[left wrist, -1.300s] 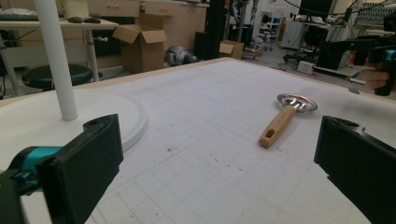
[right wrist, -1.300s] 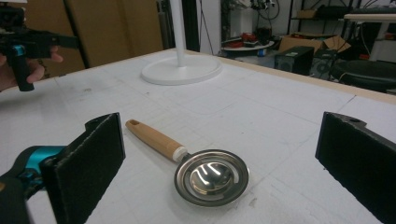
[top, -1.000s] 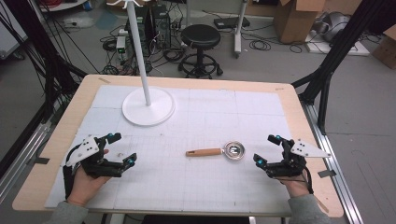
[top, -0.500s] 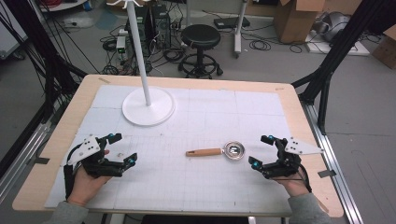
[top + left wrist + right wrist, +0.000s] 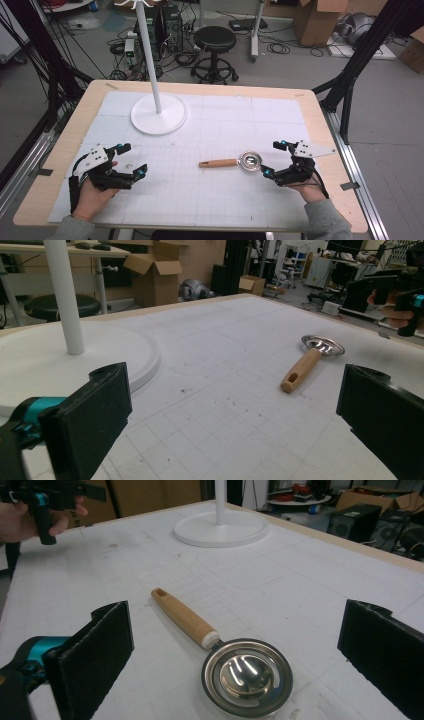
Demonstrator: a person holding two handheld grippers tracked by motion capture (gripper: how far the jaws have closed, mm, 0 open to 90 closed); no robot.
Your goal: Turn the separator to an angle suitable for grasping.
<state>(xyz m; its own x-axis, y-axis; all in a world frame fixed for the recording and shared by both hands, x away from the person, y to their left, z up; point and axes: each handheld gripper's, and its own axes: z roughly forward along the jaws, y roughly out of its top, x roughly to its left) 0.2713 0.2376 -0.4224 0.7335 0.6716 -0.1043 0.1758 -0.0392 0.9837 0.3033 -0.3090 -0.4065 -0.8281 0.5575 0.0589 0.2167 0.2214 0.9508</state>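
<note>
A small metal ladle (image 5: pixel 250 161) with a wooden handle (image 5: pixel 218 163) lies flat on the white mat, right of centre. My right gripper (image 5: pixel 272 158) is open just right of its bowl, jaws on either side of the bowl's near edge without touching it. In the right gripper view the ladle (image 5: pixel 247 677) lies between and just ahead of the wide-open jaws, handle (image 5: pixel 185 616) pointing away. My left gripper (image 5: pixel 132 159) is open and holds nothing at the table's front left. In its own view, the ladle (image 5: pixel 322 345) lies well ahead on the right.
A white stand with a round base (image 5: pixel 159 115) and a thin upright pole (image 5: pixel 149 60) occupies the back left of the mat. The wooden table edge (image 5: pixel 330 145) runs close behind my right hand. A black stool (image 5: pixel 215 40) and cables lie on the floor beyond.
My right gripper has slid left along the table, closing in on the ladle's bowl. The left gripper and the ladle have stayed put.
</note>
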